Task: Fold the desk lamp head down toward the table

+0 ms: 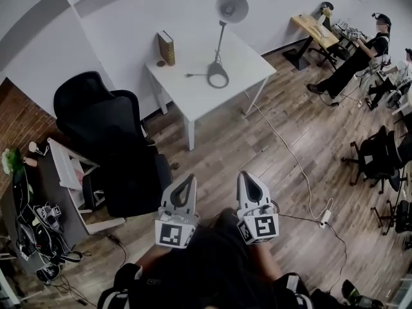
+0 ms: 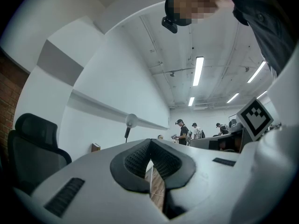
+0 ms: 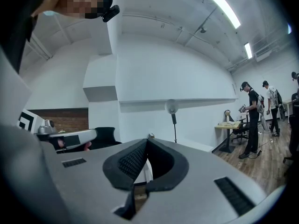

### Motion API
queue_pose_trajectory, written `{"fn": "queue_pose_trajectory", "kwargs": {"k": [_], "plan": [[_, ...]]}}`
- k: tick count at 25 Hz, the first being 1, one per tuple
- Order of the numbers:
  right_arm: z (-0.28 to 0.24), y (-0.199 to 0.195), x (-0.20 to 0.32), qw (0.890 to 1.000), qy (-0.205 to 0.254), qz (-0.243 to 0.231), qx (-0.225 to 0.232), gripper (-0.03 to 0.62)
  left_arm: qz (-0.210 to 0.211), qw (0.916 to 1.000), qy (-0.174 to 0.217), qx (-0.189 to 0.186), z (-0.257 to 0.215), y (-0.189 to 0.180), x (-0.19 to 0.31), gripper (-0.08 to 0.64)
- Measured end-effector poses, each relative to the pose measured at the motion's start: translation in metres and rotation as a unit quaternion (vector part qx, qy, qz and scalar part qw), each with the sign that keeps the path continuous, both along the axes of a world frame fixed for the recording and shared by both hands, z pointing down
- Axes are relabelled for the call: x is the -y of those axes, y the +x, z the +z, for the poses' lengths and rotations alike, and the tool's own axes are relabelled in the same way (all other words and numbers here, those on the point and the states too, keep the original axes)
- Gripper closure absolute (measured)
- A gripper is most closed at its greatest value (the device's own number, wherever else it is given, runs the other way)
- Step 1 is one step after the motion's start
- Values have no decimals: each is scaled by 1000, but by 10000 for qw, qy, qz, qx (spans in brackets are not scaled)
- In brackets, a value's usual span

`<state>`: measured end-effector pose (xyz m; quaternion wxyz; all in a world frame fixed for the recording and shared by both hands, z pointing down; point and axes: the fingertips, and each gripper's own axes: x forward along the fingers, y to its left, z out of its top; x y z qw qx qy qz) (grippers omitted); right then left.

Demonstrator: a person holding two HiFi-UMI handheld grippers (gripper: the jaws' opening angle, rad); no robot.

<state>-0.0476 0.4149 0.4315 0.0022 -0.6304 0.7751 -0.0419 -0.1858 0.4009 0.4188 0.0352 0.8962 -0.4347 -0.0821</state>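
Note:
The desk lamp stands upright on the white table by the far wall, its round head raised on a thin stem above a ring base. Its head shows small and distant in the left gripper view and the right gripper view. My left gripper and right gripper are held side by side near my body, well short of the table. Both are shut with nothing between their tips.
A brown book stands on the table's left end. A black office chair sits left of my path, with a cluttered desk beyond it. A cable and power strip lie on the wood floor. People work at the far right.

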Motion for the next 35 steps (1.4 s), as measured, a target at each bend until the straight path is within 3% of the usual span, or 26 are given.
{"fn": "queue_pose_trajectory", "kwargs": {"k": [6, 14, 32, 35], "plan": [[11, -14, 6, 9999, -146, 21, 32, 581, 50, 10000, -69, 8, 7, -9, 7, 535], [17, -1, 49, 9998, -93, -153, 94, 581, -110, 9999, 6, 41, 8, 4, 43, 535], [2, 120, 236, 9964, 79, -818, 193, 581, -559, 9984, -4, 128, -14, 135, 214, 535], [0, 134, 260, 9952, 55, -960, 164, 581, -669, 9973, 33, 305, -10, 148, 234, 535]]}}
